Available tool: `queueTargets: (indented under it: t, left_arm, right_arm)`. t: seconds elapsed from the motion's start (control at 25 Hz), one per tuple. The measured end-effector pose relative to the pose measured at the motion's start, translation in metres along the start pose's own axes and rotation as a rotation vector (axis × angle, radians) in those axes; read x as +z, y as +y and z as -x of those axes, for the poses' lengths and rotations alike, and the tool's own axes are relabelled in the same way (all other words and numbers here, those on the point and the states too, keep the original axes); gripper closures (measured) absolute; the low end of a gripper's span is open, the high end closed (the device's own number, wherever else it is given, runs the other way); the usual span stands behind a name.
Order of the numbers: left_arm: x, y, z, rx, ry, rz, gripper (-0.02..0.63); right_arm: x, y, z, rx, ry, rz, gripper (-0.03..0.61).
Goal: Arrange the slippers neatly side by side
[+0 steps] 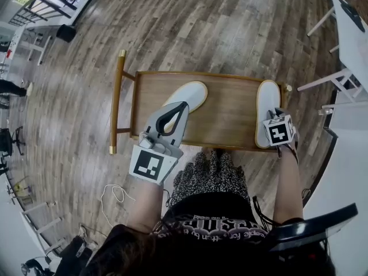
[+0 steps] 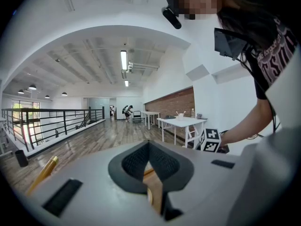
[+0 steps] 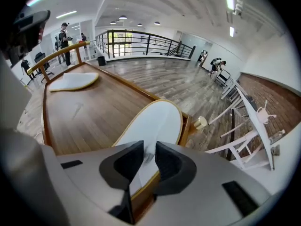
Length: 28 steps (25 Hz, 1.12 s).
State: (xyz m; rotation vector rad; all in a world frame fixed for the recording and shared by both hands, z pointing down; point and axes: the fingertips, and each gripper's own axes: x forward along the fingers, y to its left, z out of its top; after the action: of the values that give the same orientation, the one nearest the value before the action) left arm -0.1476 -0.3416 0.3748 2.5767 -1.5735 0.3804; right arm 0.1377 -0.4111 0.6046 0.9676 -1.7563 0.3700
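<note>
The two slippers lie well apart on the wooden table (image 1: 230, 117), so the pairing is not yet done. The right slipper (image 1: 268, 99) sits at the right edge of the table, its long axis running nearly straight up the frame, toe toward the top. The left slipper (image 1: 192, 92) lies left of centre, slanted, with its toe toward the upper right. It probably needs turning and bringing beside the other.

The right gripper (image 3: 146, 147) hangs over the right slipper's heel with its jaws parted, not pinching it. The left gripper (image 1: 184, 104) is clenched and empty, over the slanted slipper's heel end.
</note>
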Motion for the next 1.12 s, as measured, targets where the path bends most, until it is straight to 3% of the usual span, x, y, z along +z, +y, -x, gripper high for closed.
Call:
queueTargets:
  t: [0.2, 0.36, 0.56, 0.76, 0.96, 1.12]
  left_arm:
    - [0.001, 0.009, 0.008, 0.033, -0.002, 0.006, 0.621]
    - [-0.007, 0.018, 0.013, 0.054, 0.005, 0.026, 0.621]
    - [-0.010, 0.032, 0.018, 0.100, -0.006, 0.056, 0.621]
    - [-0.006, 0.044, 0.029, 0.136, -0.009, 0.047, 0.621]
    - [-0.012, 0.052, 0.035, 0.152, 0.011, 0.059, 0.621]
    - [-0.036, 0.047, 0.026, 0.083, 0.056, 0.056, 0.587]
  right_arm:
    - [0.012, -0.002, 0.043, -0.023, -0.092, -0.129, 0.494]
    - [0.031, 0.013, 0.071, 0.003, -0.188, -0.145, 0.494]
    - [0.076, 0.082, 0.086, 0.193, -0.356, -0.054, 0.494]
    - [0.118, 0.180, 0.074, 0.401, -0.382, 0.103, 0.493]
    - [0.150, 0.225, 0.074, 0.538, -0.392, 0.002, 0.494]
    - [0.158, 0.230, 0.078, 0.571, -0.402, -0.035, 0.494]
